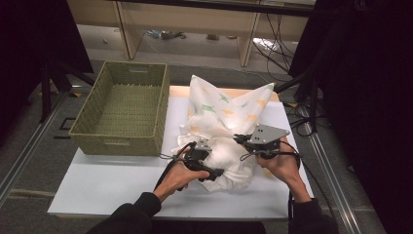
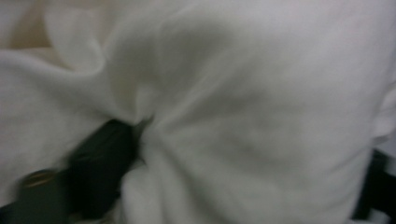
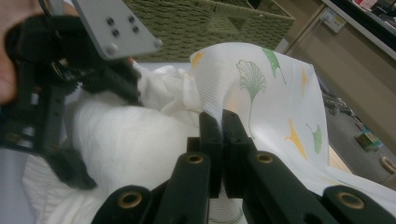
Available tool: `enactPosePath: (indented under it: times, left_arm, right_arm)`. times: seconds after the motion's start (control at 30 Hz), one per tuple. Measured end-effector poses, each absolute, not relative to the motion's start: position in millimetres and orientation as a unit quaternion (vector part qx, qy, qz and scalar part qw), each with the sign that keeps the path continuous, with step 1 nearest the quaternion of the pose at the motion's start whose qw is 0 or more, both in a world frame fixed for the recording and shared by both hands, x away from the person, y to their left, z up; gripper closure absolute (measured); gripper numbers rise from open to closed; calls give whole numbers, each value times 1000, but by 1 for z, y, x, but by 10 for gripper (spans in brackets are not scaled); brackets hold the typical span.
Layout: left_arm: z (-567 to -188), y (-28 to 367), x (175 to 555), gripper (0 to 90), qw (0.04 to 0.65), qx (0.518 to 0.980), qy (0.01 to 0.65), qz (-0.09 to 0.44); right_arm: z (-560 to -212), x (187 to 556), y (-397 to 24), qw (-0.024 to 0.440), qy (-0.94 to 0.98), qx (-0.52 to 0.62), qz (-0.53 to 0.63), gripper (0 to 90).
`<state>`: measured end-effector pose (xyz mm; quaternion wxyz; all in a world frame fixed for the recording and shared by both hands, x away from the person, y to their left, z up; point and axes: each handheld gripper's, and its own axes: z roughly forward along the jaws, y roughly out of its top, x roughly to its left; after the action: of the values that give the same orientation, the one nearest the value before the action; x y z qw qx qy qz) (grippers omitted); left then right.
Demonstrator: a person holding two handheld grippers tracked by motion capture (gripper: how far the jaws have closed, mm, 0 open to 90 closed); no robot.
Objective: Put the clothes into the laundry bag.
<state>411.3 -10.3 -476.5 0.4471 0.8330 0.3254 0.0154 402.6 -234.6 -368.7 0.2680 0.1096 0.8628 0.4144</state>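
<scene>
While the right gripper [image 3: 220, 116] has its jaws clamped tight on a fold of the cloth [image 1: 219, 122], the left gripper [image 1: 197, 155] is pushed right into the white bunched-up part of the same cloth. In the left gripper view you can see one black jaw low on the left and a sliver of the other at the far right edge, with a big puff of white fabric bulging between them, so they stand wide apart. That view is blurry and I honestly can't tell if the pads are pressing on the fabric or it's just sitting between them.

The cloth itself is white with green and orange ginkgo-leaf prints, and it sits in a heap on the right half of the white bench [image 1: 97, 190]. Two corners of it stick up in peaks toward the far side, and the plain crumpled bulk lies near the person's hands. In the right gripper view the printed sheet rises straight up out of the closed jaws and fans off to the right.

A woven green basket [image 1: 122, 105] stands on the left part of the bench, just beside the cloth. The left hand [image 1: 176, 178] and right hand [image 1: 282, 163] come in from the bottom edge, dark sleeves on both
</scene>
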Motion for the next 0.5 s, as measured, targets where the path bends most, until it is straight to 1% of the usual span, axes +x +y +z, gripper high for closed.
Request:
enactPosePath:
  times: [0.03,0.07,0.1,0.17,0.23,0.37,0.43,0.5]
  left_arm:
    - [-476,-13,411,431,452,832,322,10]
    - [-473,-14,408,558,462,829,314,18]
    - [-470,-14,407,629,466,828,312,23]
    - [-461,-12,407,690,477,820,314,37]
    - [-450,-10,407,713,497,800,333,36]
    - [-420,-9,417,720,534,774,338,37]
    - [-416,-10,425,710,543,764,346,41]
    - [-426,-14,437,694,554,744,372,46]
  right_arm:
    - [-369,402,-234,268,863,110,414,900]
    - [-369,403,-234,267,863,109,415,900]
    - [-369,403,-234,267,863,108,415,900]
    - [-368,402,-235,266,863,107,415,900]
    - [-365,401,-236,267,861,106,420,900]
    - [-354,396,-237,271,851,104,438,900]
    - [-349,394,-237,283,844,102,444,900]
    - [-347,394,-239,286,841,106,446,900]
